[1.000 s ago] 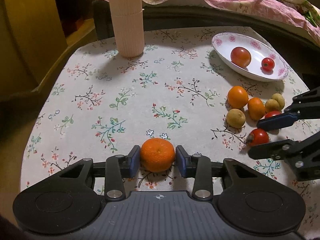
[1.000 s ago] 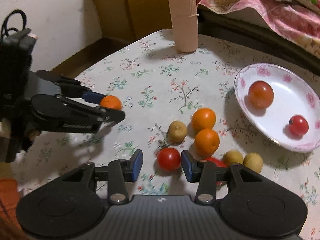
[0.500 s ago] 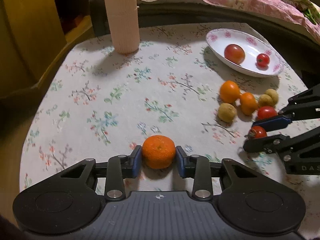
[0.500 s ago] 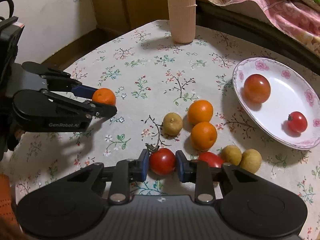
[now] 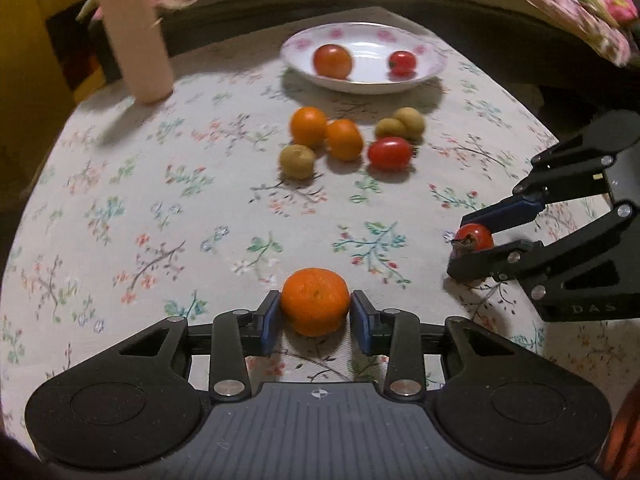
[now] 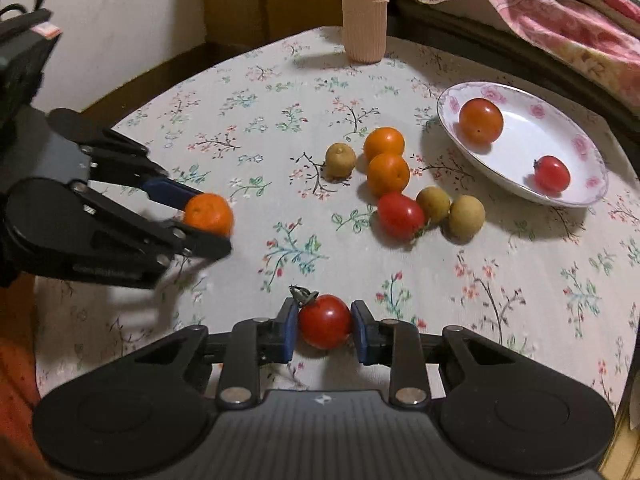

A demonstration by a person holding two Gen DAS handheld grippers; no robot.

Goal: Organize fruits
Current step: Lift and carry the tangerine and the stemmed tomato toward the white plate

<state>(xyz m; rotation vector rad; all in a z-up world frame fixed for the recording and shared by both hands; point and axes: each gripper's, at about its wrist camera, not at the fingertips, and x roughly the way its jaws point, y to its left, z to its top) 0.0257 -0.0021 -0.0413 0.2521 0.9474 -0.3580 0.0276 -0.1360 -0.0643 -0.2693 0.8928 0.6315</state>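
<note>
left claw (image 5: 315, 317) gripping mandarin (image 5: 315, 306), right claw (image 6: 324, 330) gripping tomato (image 6: 325, 321)

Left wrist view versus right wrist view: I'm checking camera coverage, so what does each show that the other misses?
Only the left wrist view shows the yellow cabinet. Only the right wrist view shows the white wall. Both show the left gripper shut on the mandarin, the right gripper shut on the cherry tomato, the plate and the loose fruit pile.
</note>
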